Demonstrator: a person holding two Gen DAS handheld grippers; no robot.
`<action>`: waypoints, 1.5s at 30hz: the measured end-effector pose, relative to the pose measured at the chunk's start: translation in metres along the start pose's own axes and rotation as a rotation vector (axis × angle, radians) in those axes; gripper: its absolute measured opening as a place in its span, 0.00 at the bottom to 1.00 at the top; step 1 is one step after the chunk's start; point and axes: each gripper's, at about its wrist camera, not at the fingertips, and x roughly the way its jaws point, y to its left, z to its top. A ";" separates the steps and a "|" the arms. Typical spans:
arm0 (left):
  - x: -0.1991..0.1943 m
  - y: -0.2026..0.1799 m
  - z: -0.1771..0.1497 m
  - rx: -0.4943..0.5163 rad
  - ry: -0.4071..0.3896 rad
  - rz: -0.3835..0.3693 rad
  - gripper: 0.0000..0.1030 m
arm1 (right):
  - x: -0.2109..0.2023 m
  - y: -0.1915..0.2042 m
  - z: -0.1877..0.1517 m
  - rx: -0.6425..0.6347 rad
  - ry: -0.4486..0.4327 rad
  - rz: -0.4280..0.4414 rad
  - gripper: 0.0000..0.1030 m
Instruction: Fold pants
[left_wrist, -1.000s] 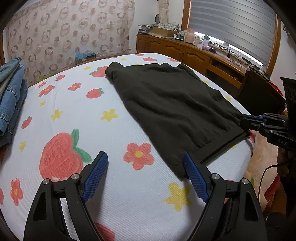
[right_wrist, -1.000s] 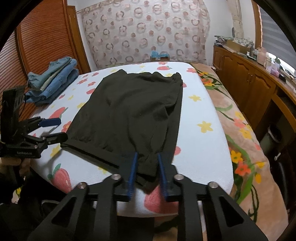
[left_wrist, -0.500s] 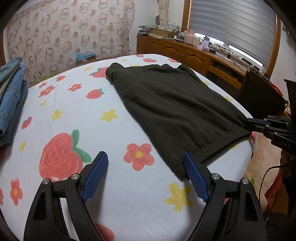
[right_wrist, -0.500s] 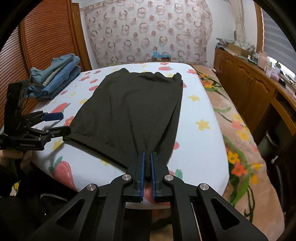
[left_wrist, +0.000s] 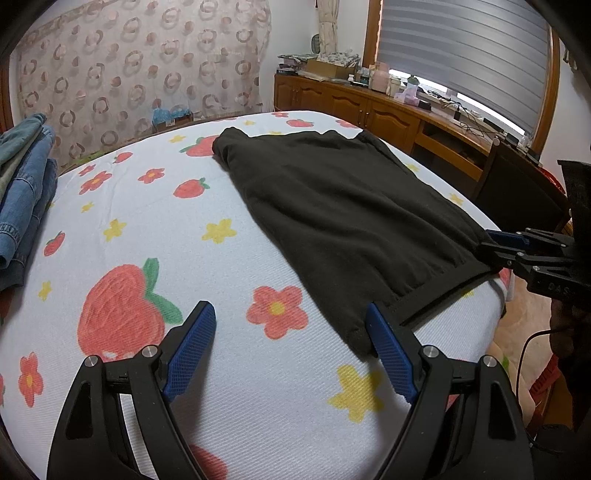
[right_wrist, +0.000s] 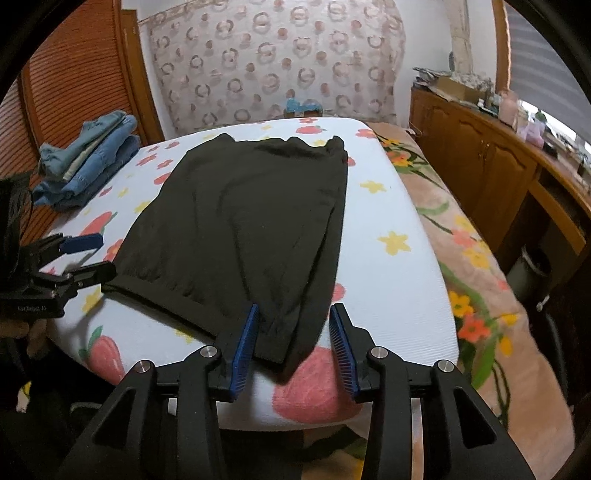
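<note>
Both grippers stood spread wide at the near hem of the dark pants (right_wrist: 251, 221), which lay flat on the strawberry-print sheet (left_wrist: 147, 229): left gripper (left_wrist: 291, 325), right gripper (right_wrist: 293, 325).

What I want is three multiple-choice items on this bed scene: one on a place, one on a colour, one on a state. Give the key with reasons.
1. Where does the jeans stack lie?
A. On the wooden cabinet
B. On the bed, left of the pants
C. On the floor

2. What colour are the pants?
A. Red
B. Light blue
C. Near-black

3. How does the right gripper stand?
A. Open, its fingers either side of the pants' near corner
B. Shut on the pants
C. Out of view

Key:
1 B: the right wrist view shows the denim on the flowered sheet, beside the wooden shutter.
2 C: the cloth is dark in both views.
3 A: the blue pads stand well apart with the hem between them.
</note>
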 end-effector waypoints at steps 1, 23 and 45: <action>0.000 0.000 0.000 0.000 -0.002 0.000 0.82 | 0.000 0.002 -0.001 0.000 -0.009 -0.007 0.40; -0.003 -0.009 0.000 -0.017 -0.002 -0.048 0.56 | 0.002 0.006 -0.003 -0.026 -0.015 0.040 0.10; -0.005 -0.028 -0.002 -0.030 -0.011 -0.150 0.17 | 0.003 0.000 -0.004 -0.005 -0.019 0.069 0.10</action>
